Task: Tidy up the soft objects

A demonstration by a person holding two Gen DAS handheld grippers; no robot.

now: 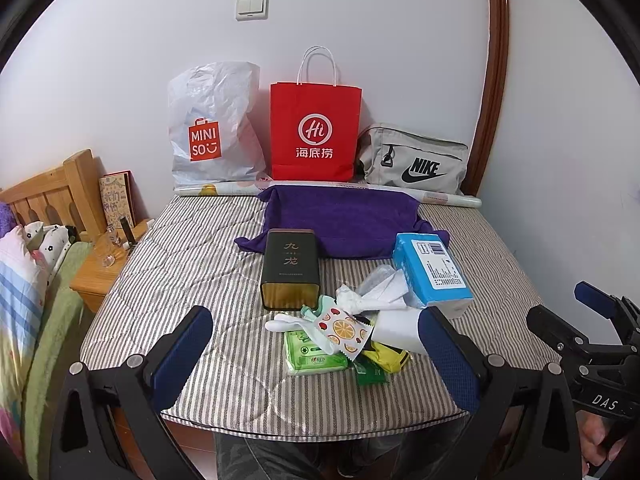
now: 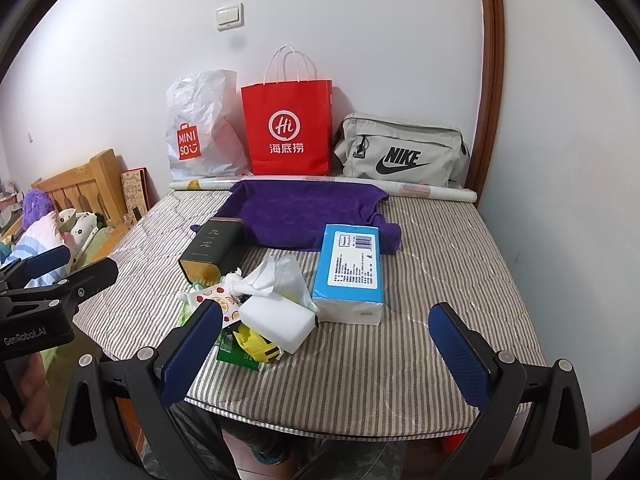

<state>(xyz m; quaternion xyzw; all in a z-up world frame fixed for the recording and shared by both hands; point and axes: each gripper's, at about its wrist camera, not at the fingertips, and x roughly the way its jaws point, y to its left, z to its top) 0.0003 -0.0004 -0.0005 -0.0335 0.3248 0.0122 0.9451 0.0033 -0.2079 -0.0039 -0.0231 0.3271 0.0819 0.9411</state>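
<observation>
A pile of soft items lies on the striped mattress (image 1: 200, 280): a green wipes pack (image 1: 314, 354), a fruit-print packet (image 1: 344, 330), a yellow packet (image 1: 390, 356), a white sponge block (image 2: 276, 320) and crumpled white plastic (image 2: 276, 276). A blue tissue pack (image 1: 434, 272) (image 2: 350, 266) lies to the right of the pile. A purple towel (image 1: 344, 224) (image 2: 304, 214) is spread behind. My left gripper (image 1: 316, 360) is open and empty, just short of the pile. My right gripper (image 2: 326, 354) is open and empty, near the mattress front edge.
A dark tea tin (image 1: 290, 270) lies left of the pile. A white Miniso bag (image 1: 214, 128), a red paper bag (image 1: 314, 132) and a grey Nike bag (image 1: 416, 164) stand along the wall. A wooden nightstand (image 1: 100, 268) and a second bed are on the left.
</observation>
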